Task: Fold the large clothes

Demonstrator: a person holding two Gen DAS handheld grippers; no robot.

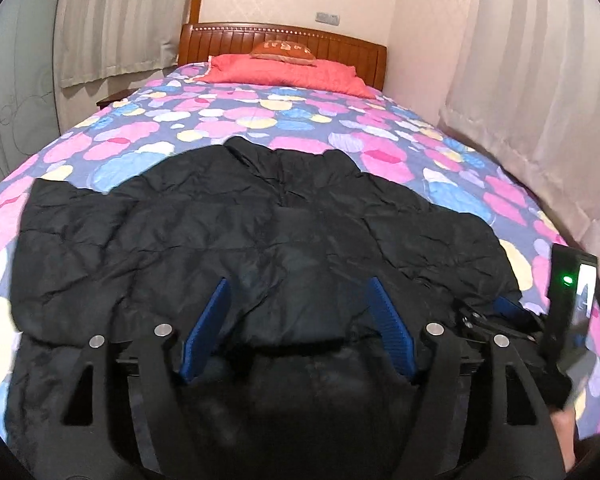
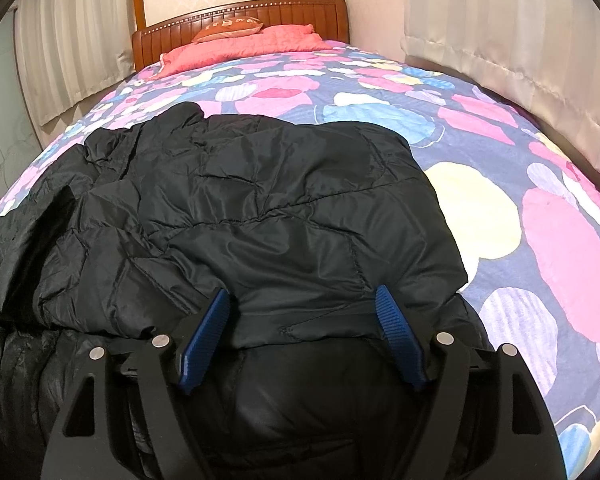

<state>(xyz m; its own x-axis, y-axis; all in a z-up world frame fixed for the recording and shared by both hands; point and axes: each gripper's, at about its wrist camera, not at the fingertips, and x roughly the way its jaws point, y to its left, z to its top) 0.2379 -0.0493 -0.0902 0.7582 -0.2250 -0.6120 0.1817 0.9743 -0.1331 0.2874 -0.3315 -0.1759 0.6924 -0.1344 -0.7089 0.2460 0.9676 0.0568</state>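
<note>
Bedroom with pale curtains on both sides, and a bed (image 1: 300, 120) in a loud pink-and-blue blob-print cover. A black puffer jacket (image 1: 228, 232) lies spread on the near half, collar end toward the wooden headboard (image 1: 284, 40), so its long axis runs roughly up the bed, one sleeve out left. The left gripper (image 1: 298, 320) hangs over the hem end, jaws wide apart, fabric below but not pinched. The right gripper (image 2: 302, 320) is the same: jaws apart over the jacket's right edge. Red pillow (image 1: 284, 72) up top.
</note>
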